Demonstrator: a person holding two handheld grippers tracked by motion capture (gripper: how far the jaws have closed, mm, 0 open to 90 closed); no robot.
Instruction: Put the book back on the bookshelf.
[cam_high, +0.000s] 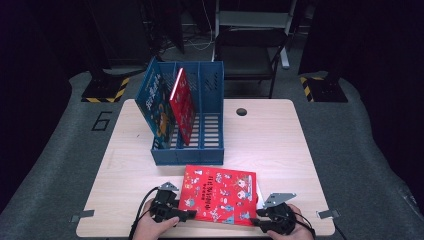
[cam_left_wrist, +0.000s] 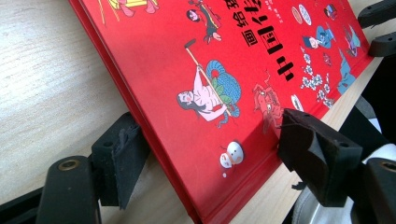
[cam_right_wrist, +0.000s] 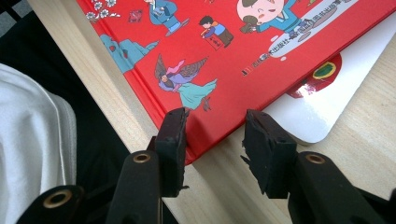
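At the near edge of the tabletop (cam_high: 280, 135) a person's two hands come in from below, each holding a gripper. The left gripper (cam_high: 186, 215) sits at the near left corner of a red picture book (cam_high: 220, 195). In the left gripper view its jaws straddle that corner, one pad by the book's edge and the other lying on the cover; whether they press or merely rest there I cannot tell. The book's corner looks raised off the wood in that view, with the far part of the cover cut off by the frame.

The right gripper (cam_high: 256, 220) is at the book's near right corner. In the right gripper view its jaws stand partly apart, one tip touching the cover's edge and the other clear over bare wood, so it has no hold of the book. A white sheet (cam_right_wrist: 327, 102) with a rounded corner pokes out from under the cover; most of it is hidden. A white sleeve (cam_right_wrist: 32, 154) shows at the left there.

The red book lies flat near the front edge, between the hands, its printed figures too small to read from above.

Beyond it stands a blue file rack (cam_high: 200, 145) with three slots. A blue book (cam_high: 156, 105) leans in the left slot and a second red book (cam_high: 183, 105) in the middle one; their lower ends are hidden by the rack's front wall. Farther back a dark chair (cam_high: 250, 50) is hard to make out.
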